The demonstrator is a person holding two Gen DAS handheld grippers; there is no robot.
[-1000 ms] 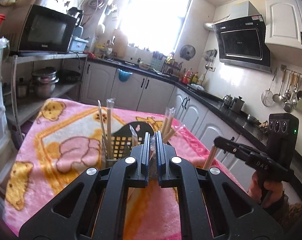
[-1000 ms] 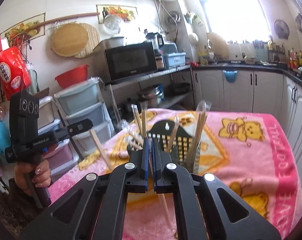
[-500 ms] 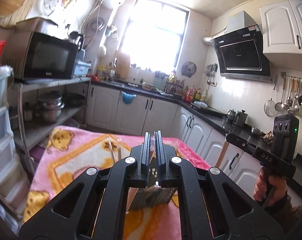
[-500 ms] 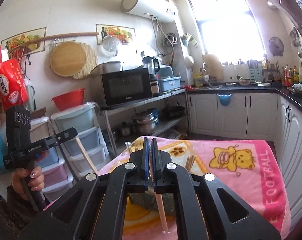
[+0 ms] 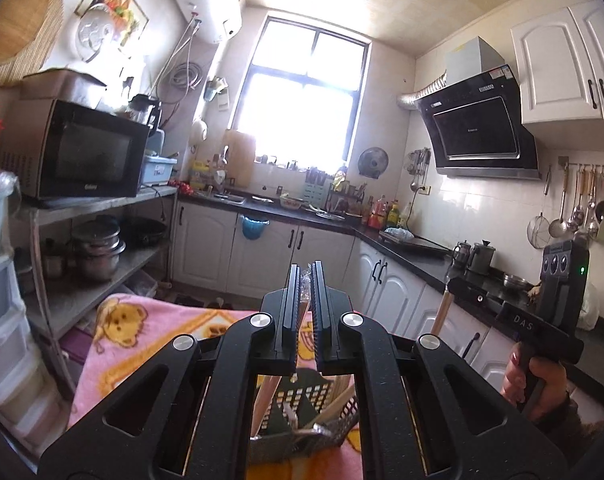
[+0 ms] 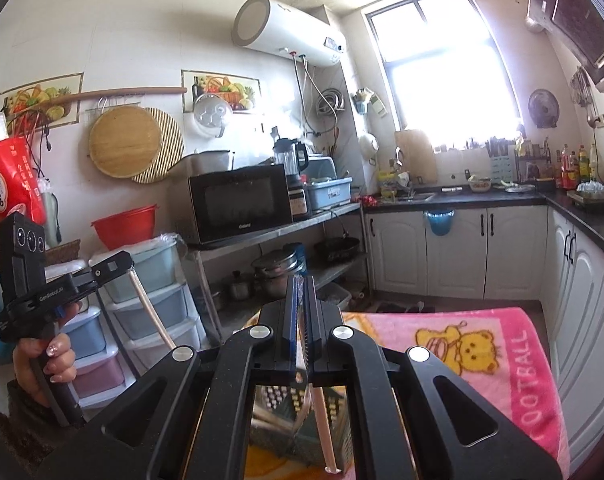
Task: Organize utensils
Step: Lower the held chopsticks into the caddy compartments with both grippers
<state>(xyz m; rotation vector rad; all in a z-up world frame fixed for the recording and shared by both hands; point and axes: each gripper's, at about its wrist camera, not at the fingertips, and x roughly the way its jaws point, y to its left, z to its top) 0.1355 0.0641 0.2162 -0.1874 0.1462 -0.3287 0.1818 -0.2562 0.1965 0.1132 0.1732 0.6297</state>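
Observation:
My left gripper (image 5: 306,280) is shut on a pair of wrapped chopsticks (image 5: 267,398) that hangs down over the black mesh utensil basket (image 5: 302,424). It also shows in the right wrist view (image 6: 119,266), with its chopsticks (image 6: 153,312) slanting down. My right gripper (image 6: 300,288) is shut on another wrapped pair of chopsticks (image 6: 322,420) above the same basket (image 6: 277,424). It shows at the right of the left wrist view (image 5: 456,286), holding its chopsticks (image 5: 440,314). Several wrapped chopsticks stand in the basket.
The basket stands on a table under a pink bear-print blanket (image 6: 482,352). A metal shelf with a microwave (image 5: 77,152) and pots is at the left, stacked plastic drawers (image 6: 149,304) beside it. White cabinets and a dark counter (image 5: 414,248) run behind and right.
Both grippers have risen and tilted up with their chopsticks. The basket and table have dropped to the bottom of both views. Both stay shut.

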